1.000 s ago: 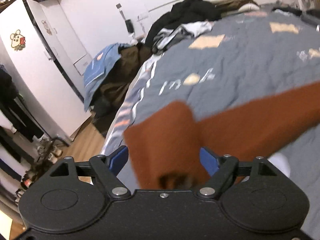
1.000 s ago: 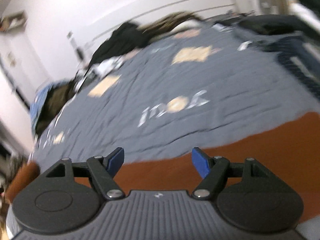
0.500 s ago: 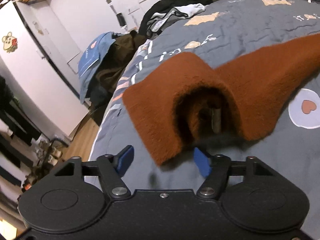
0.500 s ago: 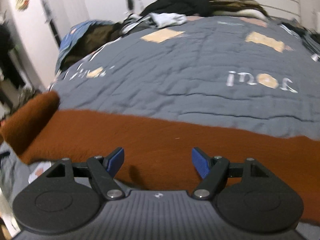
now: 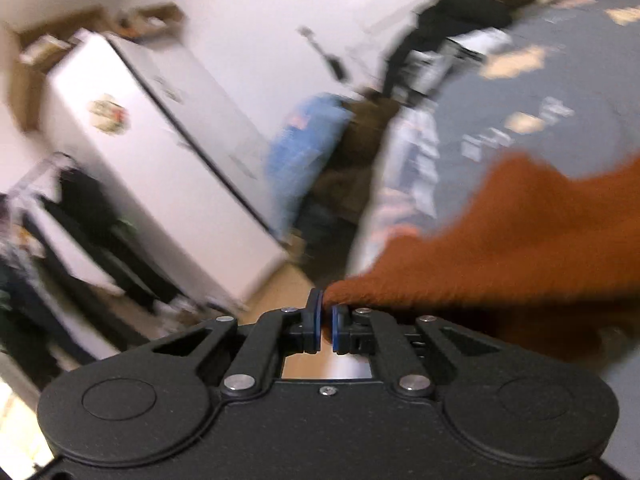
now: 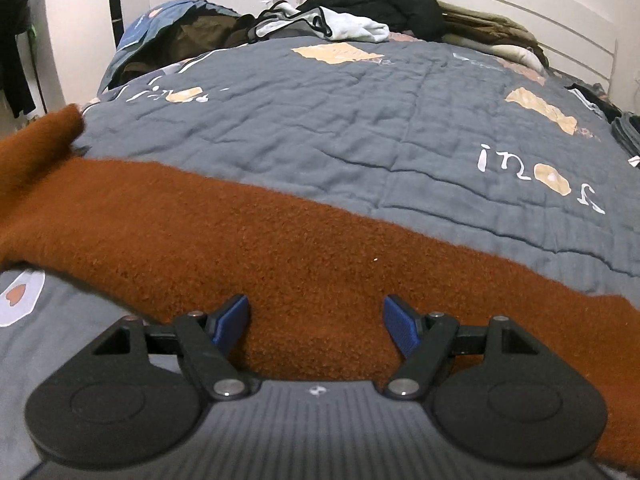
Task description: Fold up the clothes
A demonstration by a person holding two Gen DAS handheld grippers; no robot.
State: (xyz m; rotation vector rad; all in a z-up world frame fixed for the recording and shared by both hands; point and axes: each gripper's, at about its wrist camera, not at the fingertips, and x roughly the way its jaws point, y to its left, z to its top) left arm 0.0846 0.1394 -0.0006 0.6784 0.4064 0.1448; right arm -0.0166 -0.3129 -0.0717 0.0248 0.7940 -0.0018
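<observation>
We see the rust-brown fuzzy knit garment (image 6: 304, 256) lying as a long band across the grey quilted bedspread (image 6: 360, 120), running from the left edge to the lower right of the right wrist view. Its near edge sits right under and between the blue pads of the right tool (image 6: 316, 322). The garment's left end (image 6: 36, 140) rises off the bed toward the left side of that view.

In the left wrist view, heavily blurred, the same rust-brown garment (image 5: 520, 248) tapers from the right down to a corner that meets the blue pads of the left tool (image 5: 326, 316). The left tool is tilted and points past the bed's edge toward the white wardrobe (image 5: 160, 160) and wooden floor (image 5: 280, 284). The right tool points level along the bed toward the far pile of dark and white clothes (image 6: 360, 8) at the head end.

Left tool: pads pinched nearly together, clamping the corner of the garment, cloth pulled taut from it. Right tool: pads spread wide, nothing gripped; fabric lies between and just beyond them, and we cannot tell if the pads touch it.

A blue cloth over brown clothing (image 6: 168, 36) sits at the bed's far left corner.
</observation>
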